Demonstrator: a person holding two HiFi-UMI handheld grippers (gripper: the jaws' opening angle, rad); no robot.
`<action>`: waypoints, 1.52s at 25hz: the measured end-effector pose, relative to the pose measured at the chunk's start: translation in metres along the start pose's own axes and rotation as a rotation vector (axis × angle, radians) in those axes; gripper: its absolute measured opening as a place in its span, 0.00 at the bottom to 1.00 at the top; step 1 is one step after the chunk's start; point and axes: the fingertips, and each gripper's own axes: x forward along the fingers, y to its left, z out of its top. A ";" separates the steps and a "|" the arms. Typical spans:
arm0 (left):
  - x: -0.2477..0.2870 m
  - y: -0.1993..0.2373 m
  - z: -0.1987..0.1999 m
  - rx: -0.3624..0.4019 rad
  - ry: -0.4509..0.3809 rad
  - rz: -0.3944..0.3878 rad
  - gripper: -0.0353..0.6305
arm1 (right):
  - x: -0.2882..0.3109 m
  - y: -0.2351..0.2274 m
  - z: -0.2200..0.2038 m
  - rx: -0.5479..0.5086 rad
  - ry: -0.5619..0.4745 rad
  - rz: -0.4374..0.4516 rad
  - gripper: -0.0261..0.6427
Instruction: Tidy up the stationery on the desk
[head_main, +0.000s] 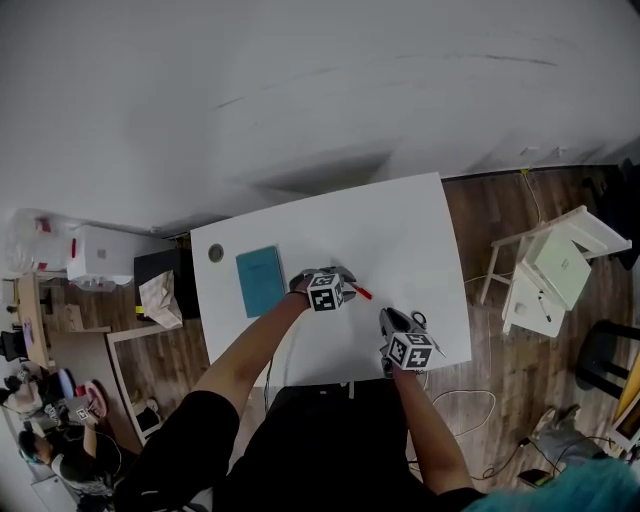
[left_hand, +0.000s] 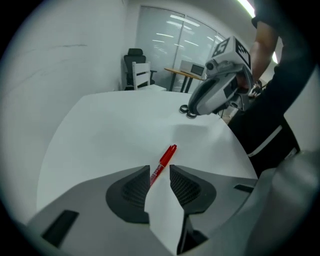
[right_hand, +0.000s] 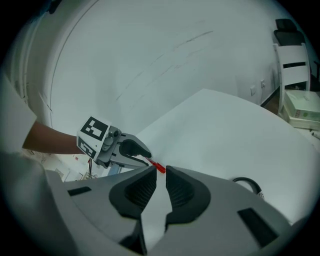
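My left gripper (left_hand: 160, 172) points steeply down at the white rectangular desk (head_main: 400, 230) with its jaws apart. The slim red pen (left_hand: 165, 161) lies flat on the desk top, and its near end reaches into the gap at the jaw tips. My dark ribbed pads (left_hand: 134, 190) stand on either side of that end, and neither presses on the barrel, so the pen isn't gripped. The rest of the pen, with its cap end, runs away from the jaws. In the head view the pen lies near the middle of the desk, just right of this gripper. My right gripper (right_hand: 161, 172) is nearer the desk's front right edge, and its jaws are parted by a narrower gap. Only bare white desk shows through that gap, so it holds nothing. A small black looped object (right_hand: 248, 184) lies on the desk just beside its right jaw. I can't tell what the object is, nor whether the jaw touches it. From that gripper's view, my left gripper and the pen's red tip show just beyond its jaw tips. A teal rectangular notebook (head_main: 260, 281) lies flat on the left part of the desk, with a small round dark disc (head_main: 216, 254) near the back left corner.
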 end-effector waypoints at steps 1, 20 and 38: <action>0.004 0.000 -0.001 0.030 0.027 0.002 0.24 | -0.001 -0.003 0.001 0.003 -0.003 -0.003 0.15; 0.003 -0.018 -0.006 -0.322 -0.011 -0.005 0.19 | 0.000 0.012 -0.014 -0.013 0.030 0.040 0.15; -0.044 -0.020 -0.073 -1.040 -0.179 0.304 0.13 | 0.012 0.070 -0.012 -0.243 0.070 0.206 0.15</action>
